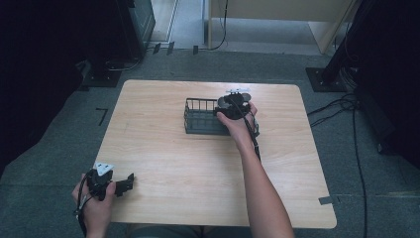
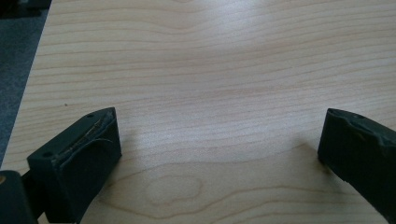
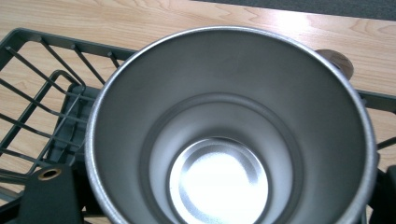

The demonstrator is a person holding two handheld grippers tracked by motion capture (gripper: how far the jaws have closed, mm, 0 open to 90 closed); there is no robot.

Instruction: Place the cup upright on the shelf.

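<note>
Right gripper point(image 1: 233, 106) clamps a steel cup point(image 3: 231, 130) over the wire basket point(image 1: 198, 119). Left gripper point(image 1: 124, 184) rests wide, well apart, on bare table point(image 1: 198, 168).

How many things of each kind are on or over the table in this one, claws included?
Wire basket: 1
Metal cup: 1
Claws: 2, the left claw and the right claw
Total: 4

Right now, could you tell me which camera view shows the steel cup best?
The right gripper view: the steel cup is seen close from above, open, empty and shiny inside, over the wire basket. In the high view, the hand and right gripper cover it at the basket's right end. The left gripper view faces bare table.
</note>
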